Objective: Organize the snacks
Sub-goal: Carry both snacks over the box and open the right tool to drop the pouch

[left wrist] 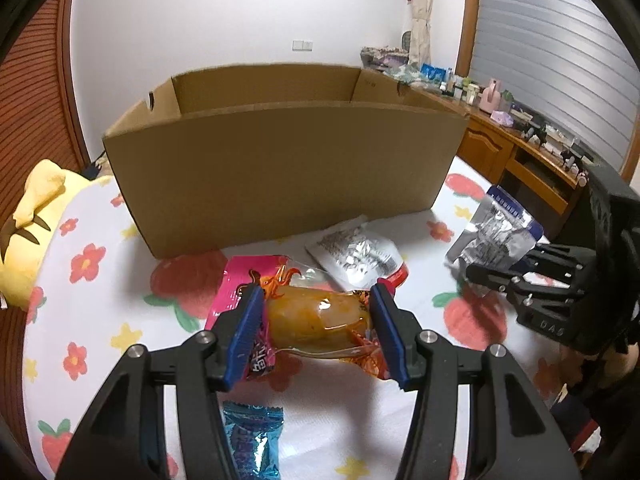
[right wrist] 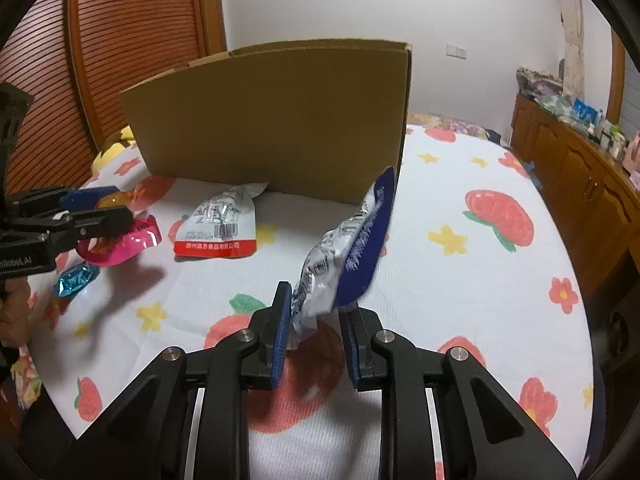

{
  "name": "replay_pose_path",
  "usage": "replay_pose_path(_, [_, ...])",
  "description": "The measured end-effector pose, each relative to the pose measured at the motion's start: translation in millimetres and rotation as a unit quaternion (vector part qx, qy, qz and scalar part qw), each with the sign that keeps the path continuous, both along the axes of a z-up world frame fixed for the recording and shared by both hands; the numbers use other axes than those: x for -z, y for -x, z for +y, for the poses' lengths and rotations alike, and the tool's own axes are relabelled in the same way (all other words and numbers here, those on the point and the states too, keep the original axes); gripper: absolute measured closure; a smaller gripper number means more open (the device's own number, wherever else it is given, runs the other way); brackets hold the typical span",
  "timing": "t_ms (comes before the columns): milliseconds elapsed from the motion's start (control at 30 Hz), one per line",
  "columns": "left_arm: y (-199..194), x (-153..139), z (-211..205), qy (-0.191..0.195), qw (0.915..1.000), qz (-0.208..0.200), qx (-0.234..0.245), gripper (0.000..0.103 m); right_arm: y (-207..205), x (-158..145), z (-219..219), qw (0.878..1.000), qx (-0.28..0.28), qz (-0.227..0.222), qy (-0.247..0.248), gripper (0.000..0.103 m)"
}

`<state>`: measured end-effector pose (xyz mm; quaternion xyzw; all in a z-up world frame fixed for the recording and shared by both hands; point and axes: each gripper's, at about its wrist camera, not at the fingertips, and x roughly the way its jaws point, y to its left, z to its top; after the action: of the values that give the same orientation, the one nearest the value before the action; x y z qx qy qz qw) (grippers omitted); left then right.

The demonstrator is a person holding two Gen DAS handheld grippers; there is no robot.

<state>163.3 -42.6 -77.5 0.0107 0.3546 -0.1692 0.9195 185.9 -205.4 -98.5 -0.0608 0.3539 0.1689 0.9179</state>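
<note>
My left gripper (left wrist: 316,316) is shut on an orange clear-wrapped snack (left wrist: 320,320), held just above the bed. Under it lies a pink packet (left wrist: 240,284). A blue foil candy (left wrist: 250,436) lies nearer to me. My right gripper (right wrist: 316,336) is shut on the lower edge of a silver and blue pouch (right wrist: 352,248), which stands up between the pads; it also shows in the left wrist view (left wrist: 496,232). A silver packet with a red strip (right wrist: 220,226) lies on the bed in front of the open cardboard box (left wrist: 280,168).
The bed has a white sheet with strawberry and flower prints (right wrist: 500,216). A yellow plush toy (left wrist: 28,220) lies at the left of the box. A wooden dresser with bottles and clutter (left wrist: 520,136) runs along the right wall. A slatted wooden door (right wrist: 136,40) is behind the box.
</note>
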Motion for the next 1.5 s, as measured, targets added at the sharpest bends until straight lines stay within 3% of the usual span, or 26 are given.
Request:
replay_pose_path(233, [4, -44, -4, 0.012, 0.9988, -0.046, 0.012, 0.049, 5, -15, 4, 1.000, -0.012, -0.024, -0.008, 0.082])
replay_pose_path(633, [-30, -101, 0, 0.000, 0.9954, -0.096, 0.007, 0.049, -8, -98, 23, 0.993, -0.060, -0.100, -0.017, 0.082])
replay_pose_path(1000, [-87, -114, 16, -0.017, 0.9955, -0.092, -0.018, 0.049, -74, -118, 39, 0.993, -0.065, -0.100, -0.008, 0.082])
replay_pose_path(1500, [-136, -88, 11, -0.031, 0.9975, -0.058, -0.027, 0.049, -121, -103, 36, 0.996, -0.056, -0.063, -0.007, 0.075])
